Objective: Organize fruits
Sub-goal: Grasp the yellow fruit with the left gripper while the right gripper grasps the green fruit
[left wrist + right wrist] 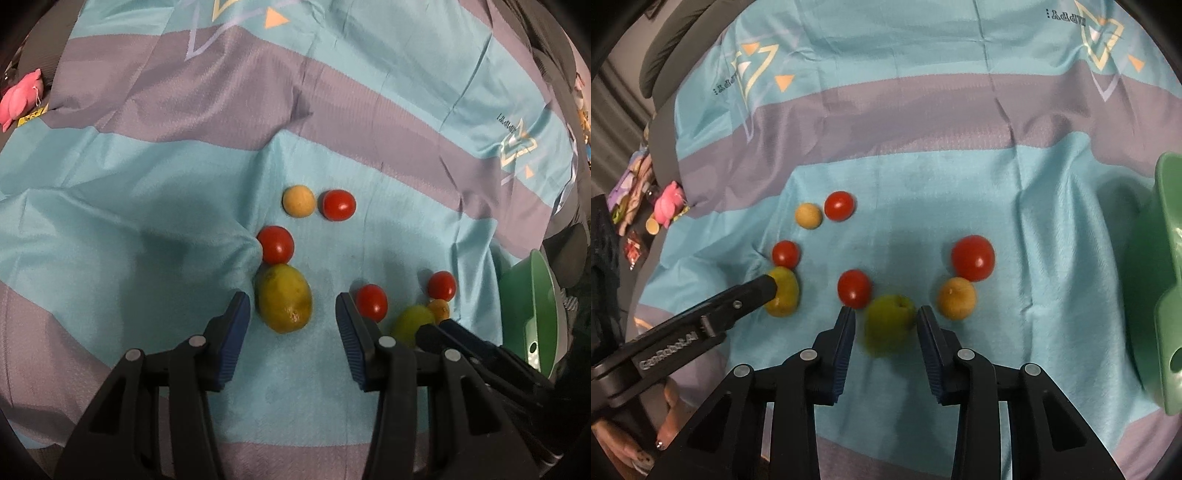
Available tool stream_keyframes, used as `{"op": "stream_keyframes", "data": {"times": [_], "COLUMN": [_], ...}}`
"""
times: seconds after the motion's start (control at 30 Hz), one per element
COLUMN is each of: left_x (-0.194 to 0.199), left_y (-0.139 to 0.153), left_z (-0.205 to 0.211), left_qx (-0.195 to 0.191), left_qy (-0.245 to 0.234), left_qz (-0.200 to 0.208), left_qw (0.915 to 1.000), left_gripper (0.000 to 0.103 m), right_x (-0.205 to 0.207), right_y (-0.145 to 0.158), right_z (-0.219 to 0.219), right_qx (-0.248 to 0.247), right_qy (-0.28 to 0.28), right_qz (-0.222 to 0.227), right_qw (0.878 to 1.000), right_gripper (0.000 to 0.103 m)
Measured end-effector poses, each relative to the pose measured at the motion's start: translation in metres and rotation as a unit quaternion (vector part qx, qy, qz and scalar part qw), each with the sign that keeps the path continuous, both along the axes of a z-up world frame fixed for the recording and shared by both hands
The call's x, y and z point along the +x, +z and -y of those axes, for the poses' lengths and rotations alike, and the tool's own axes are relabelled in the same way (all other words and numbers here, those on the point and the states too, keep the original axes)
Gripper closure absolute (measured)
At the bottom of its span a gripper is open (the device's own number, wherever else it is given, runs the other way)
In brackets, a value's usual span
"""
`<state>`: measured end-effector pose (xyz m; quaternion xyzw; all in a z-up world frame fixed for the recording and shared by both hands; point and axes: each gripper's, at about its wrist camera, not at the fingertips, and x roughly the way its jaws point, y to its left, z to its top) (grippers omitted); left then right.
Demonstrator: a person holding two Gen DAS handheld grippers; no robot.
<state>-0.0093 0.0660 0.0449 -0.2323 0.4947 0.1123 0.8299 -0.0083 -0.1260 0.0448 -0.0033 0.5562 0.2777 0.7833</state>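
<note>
Several fruits lie on a blue and grey striped cloth. My left gripper is open around a yellow-green mango, which also shows in the right wrist view. A red tomato touches the mango's far side. My right gripper is open around a green fruit, which shows in the left wrist view partly hidden by the right gripper. Red tomatoes and an orange fruit lie close beside it. Farther off lie a pale orange fruit and a tomato.
A green plastic basket stands at the right edge of the cloth, also seen in the left wrist view. A pink plush toy lies off the cloth's far left corner. Small clutter sits on the left beyond the cloth.
</note>
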Motion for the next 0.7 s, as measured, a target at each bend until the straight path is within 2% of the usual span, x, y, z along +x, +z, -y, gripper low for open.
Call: {"op": "stream_keyframes", "data": {"times": [0.1,0.27,0.37,0.47,0.57,0.7], "left_x": [0.002,0.003,0.005,0.007,0.012,0.011], "left_y": [-0.007,-0.007,-0.009,-0.012,-0.024,-0.024], "left_z": [0.001,0.004,0.006,0.006,0.004,0.006], "left_qx": [-0.006,0.002,0.010,0.005,-0.017,-0.013], "left_qy": [-0.001,0.000,-0.002,0.001,0.003,0.002], "left_qz": [-0.011,-0.008,-0.010,-0.011,-0.032,-0.021], "left_qw": [0.9999,1.0000,0.9999,0.9999,0.9994,0.9997], "left_gripper": [0.056,0.059,0.065,0.068,0.071,0.071], "right_x": [-0.002,0.001,0.005,0.009,0.010,0.012], "right_y": [0.003,-0.003,-0.006,-0.008,-0.008,-0.011], "right_z": [-0.001,0.000,0.004,0.008,0.010,0.008], "right_qx": [-0.003,-0.003,-0.007,0.006,0.017,0.029], "right_qy": [0.008,0.008,-0.005,-0.010,-0.011,-0.012], "right_qz": [0.013,0.004,0.002,-0.006,-0.011,-0.021], "right_qw": [1.000,1.000,1.000,1.000,1.000,0.999], "right_gripper": [0.065,0.065,0.065,0.065,0.065,0.065]}}
